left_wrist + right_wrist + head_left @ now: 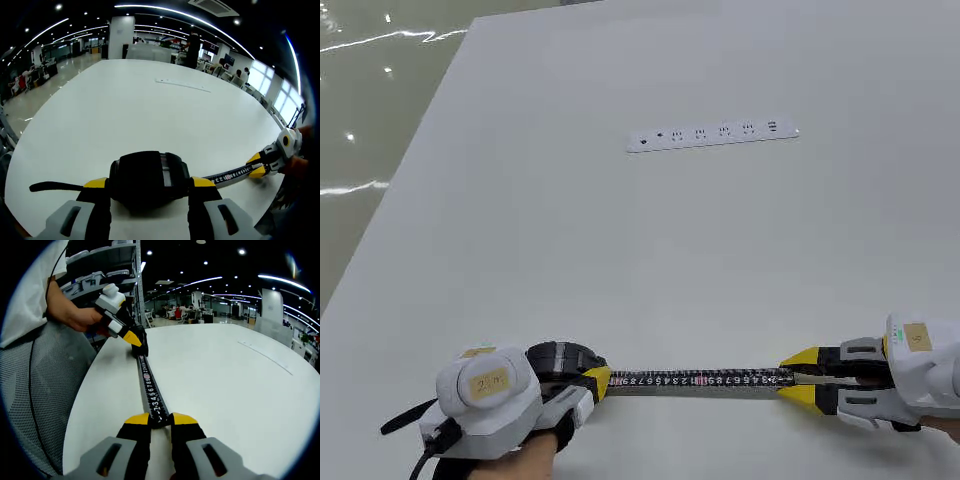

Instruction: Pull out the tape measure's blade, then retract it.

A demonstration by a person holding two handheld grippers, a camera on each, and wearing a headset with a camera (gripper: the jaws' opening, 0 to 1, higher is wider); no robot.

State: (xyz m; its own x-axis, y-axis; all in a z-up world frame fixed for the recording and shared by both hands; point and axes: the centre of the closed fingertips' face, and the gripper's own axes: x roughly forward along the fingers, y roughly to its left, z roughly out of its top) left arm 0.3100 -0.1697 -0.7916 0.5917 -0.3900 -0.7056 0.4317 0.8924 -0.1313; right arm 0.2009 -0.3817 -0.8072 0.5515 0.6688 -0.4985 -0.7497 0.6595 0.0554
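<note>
Jaws: left gripper (150,186) clamped on tape measure (563,358) | right gripper (161,419) pinching extended blade (148,385)

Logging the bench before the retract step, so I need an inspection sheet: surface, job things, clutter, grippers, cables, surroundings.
Surface: white table, no marks seen.
Job's things: black tape measure case on the table; blade drawn out flat along it.
Clutter: white power strip farther back, apart from the tape.
Grippers: left gripper shut on the case; right gripper shut on the blade's end.
Cables: black cable trailing from the left gripper.
Surroundings: glossy floor, shelving beside the person, open office with ceiling lights.
</note>
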